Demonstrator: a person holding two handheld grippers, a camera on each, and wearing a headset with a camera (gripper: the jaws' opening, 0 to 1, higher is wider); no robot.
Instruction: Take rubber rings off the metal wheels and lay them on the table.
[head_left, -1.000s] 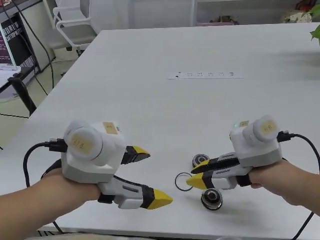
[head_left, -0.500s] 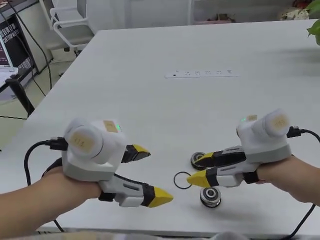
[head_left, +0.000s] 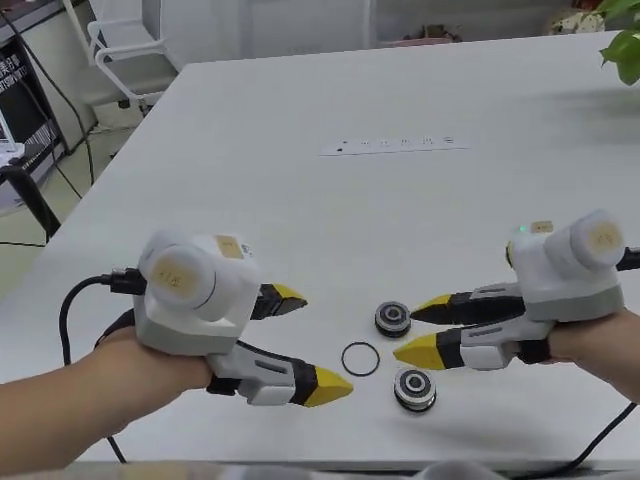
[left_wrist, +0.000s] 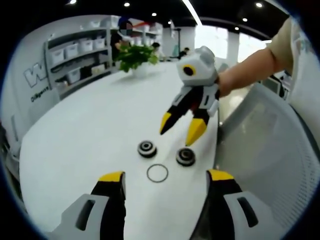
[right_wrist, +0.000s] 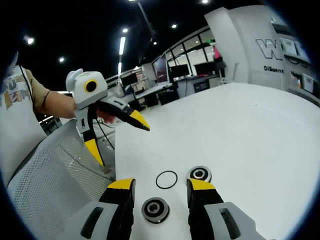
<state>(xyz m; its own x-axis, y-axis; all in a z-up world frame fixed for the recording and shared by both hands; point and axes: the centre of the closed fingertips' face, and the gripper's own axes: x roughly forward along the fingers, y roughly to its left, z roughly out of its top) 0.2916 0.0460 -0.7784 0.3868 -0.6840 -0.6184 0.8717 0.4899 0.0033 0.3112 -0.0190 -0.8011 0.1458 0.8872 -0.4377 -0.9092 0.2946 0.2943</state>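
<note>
Wall lettering (right_wrist: 274, 49) shows a large "W" over "Diligen", with the rest cut off. A thin black ring (head_left: 361, 358) lies flat on the white counter (head_left: 300, 200) between the facing claws. The left claw (head_left: 322, 342) and right claw (head_left: 409, 329) are both spread and empty. The far wheel (head_left: 393, 318) and near wheel (head_left: 415, 389), dark with metal hubs, sit by the right claw's tips.

Black rubber ring (head_left: 360, 358) lying flat, metal wheels (head_left: 393, 318) beside
</note>
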